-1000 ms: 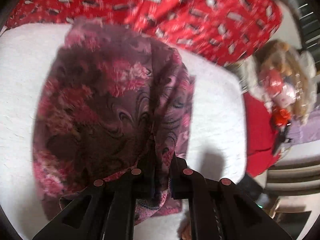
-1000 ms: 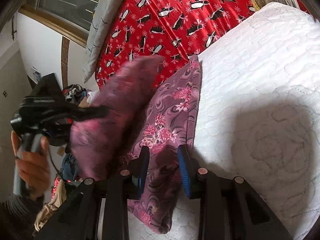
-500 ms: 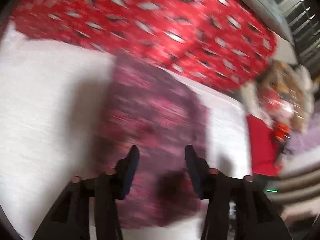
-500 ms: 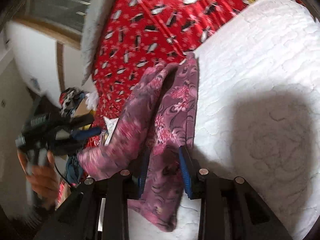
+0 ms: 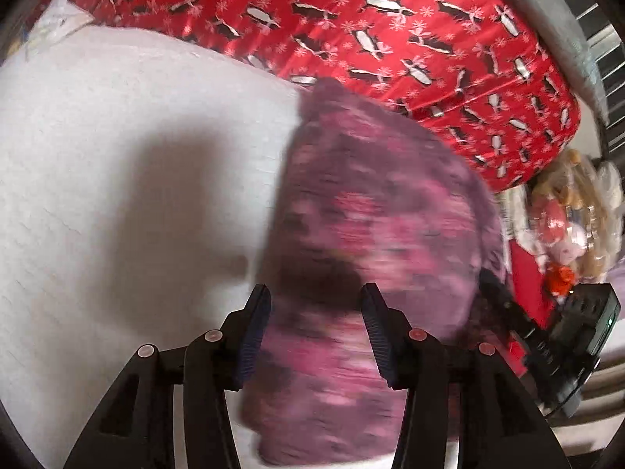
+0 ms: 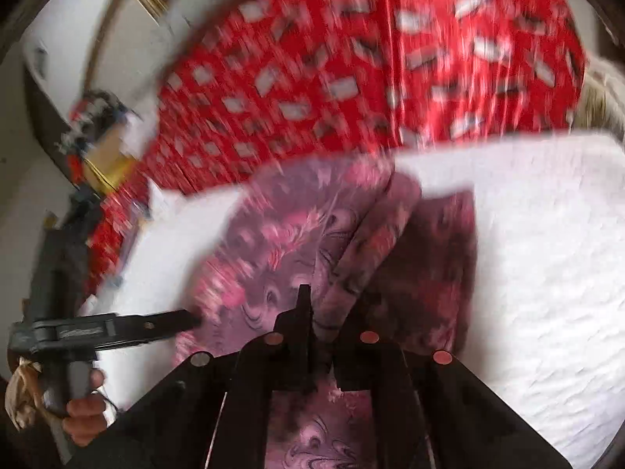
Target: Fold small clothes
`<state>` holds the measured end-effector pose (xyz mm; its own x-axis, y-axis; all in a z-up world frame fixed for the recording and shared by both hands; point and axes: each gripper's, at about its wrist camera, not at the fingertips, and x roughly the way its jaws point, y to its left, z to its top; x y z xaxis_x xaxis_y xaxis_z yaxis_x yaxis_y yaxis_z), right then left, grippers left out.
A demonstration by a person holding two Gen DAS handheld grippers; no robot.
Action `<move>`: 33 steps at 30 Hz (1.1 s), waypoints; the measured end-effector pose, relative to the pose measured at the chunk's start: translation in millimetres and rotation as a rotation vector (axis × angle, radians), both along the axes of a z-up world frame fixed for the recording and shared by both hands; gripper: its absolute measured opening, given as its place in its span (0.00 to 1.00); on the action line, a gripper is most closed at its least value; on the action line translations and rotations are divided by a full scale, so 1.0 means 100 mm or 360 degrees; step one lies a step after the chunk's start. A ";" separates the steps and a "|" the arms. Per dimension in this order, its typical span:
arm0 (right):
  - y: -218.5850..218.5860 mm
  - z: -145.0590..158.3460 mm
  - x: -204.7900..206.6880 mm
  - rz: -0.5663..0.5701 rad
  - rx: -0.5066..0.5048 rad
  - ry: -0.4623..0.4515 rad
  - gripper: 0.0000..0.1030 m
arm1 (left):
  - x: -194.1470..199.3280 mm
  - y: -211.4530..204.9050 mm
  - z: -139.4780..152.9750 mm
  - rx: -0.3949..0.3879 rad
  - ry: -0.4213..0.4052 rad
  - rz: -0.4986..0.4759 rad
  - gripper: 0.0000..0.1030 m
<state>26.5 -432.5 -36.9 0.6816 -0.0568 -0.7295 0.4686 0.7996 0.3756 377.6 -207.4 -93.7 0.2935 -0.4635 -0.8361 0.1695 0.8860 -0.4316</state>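
Since a second ago, the left gripper [image 5: 315, 308] has let go of the cloth [image 5: 375, 258] and is now hovering above it with its fingers spread wide, nothing between them. Meanwhile the right gripper [image 6: 332, 312], open before, is now pinching a fold of the cloth [image 6: 304, 242], its fingers closed on the fabric. That purple floral cloth is lying bunched on the white quilt [image 5: 117, 179], just beside the red penguin blanket [image 5: 390, 31].
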 end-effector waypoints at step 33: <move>-0.59 -0.38 -0.03 -0.0325 0.0189 0.0119 0.08 | 0.53 -0.51 0.06 0.0197 -0.0041 -0.0115 0.49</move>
<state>23.7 -491.3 -75.0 0.6088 -0.0989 -0.7872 0.6459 0.6378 0.4194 430.6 -258.7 -88.1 0.2850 -0.3783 -0.8807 0.2446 0.9171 -0.3147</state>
